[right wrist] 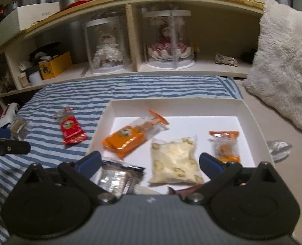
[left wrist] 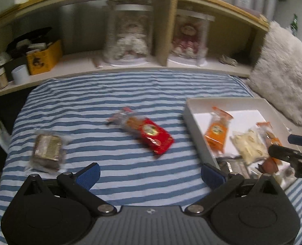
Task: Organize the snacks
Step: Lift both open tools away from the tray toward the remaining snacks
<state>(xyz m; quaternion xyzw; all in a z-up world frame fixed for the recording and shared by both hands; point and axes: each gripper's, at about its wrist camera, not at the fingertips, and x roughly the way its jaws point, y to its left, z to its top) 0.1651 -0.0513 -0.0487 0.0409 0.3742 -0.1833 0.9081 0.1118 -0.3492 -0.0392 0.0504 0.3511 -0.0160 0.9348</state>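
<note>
Box (right wrist: 251, 114) on striped sheet (left wrist: 110, 94) w/ 4 snack packs; red pack (left wrist: 151, 136) & brown pack (left wrist: 47, 151) left of box. Left gripper (left wrist: 150, 175) & right gripper (right wrist: 150, 163) both spread, empty.

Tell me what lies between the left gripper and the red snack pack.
Only bare striped bedsheet lies between the open left gripper and the red snack pack, as the left wrist view shows.

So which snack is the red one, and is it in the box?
The red packet lies on the striped sheet, outside the white box. The box's packets are orange or pale.
</note>
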